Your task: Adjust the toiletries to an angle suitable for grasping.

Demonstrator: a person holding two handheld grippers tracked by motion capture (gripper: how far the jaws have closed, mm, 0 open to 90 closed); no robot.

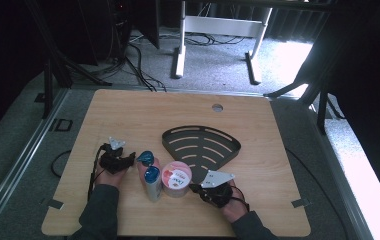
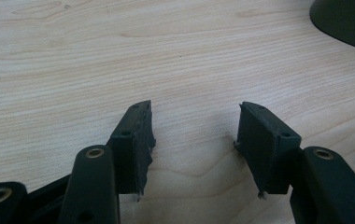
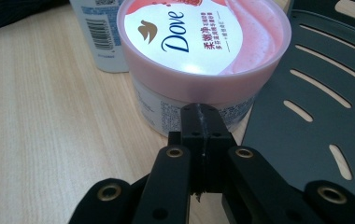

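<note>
Dove tub, a squat white jar with a pink lid, stands on the desk right at the clenched right tool, whose tips meet just below the lid's rim. Its lid reads "Dove" beside Chinese characters. Behind it lies a barcoded bottle; a slotted dark tray lies alongside. Further left, the left tool hangs released over bare wood.

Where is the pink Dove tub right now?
In the high view the pink Dove tub stands near the table's front edge, between the white bottle on its left and the right gripper, beside the black slotted tray.
</note>
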